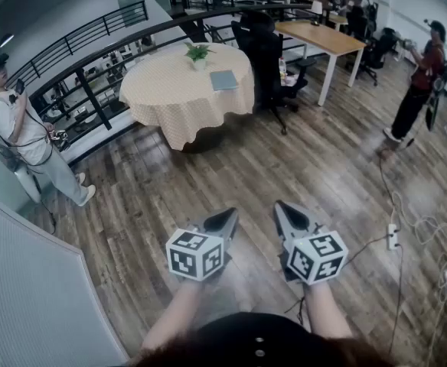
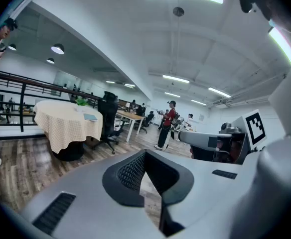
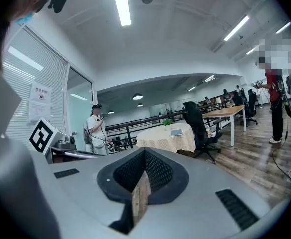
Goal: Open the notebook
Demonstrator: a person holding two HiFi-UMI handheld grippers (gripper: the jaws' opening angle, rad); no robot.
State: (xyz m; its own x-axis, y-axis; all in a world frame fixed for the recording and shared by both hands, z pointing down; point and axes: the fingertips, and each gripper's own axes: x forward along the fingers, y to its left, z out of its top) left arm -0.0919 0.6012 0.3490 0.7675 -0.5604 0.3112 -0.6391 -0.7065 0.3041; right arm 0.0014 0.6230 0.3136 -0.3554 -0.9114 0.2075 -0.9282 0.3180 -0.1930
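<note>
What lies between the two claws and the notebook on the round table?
In the head view, only wooden floor, then the table's cloth up to the notebook. The left claw and right claw are shut and empty.

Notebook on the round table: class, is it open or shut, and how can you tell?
Shut: the notebook lies flat on the round table, showing one plain blue-grey cover and no pages.

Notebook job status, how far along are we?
Done: nothing yet. The notebook lies flat, apparently closed, on the round table, well across the wood floor from the person. In hand: nothing; the left gripper and right gripper are both shut and empty. Left: get to the table, then open the cover.
</note>
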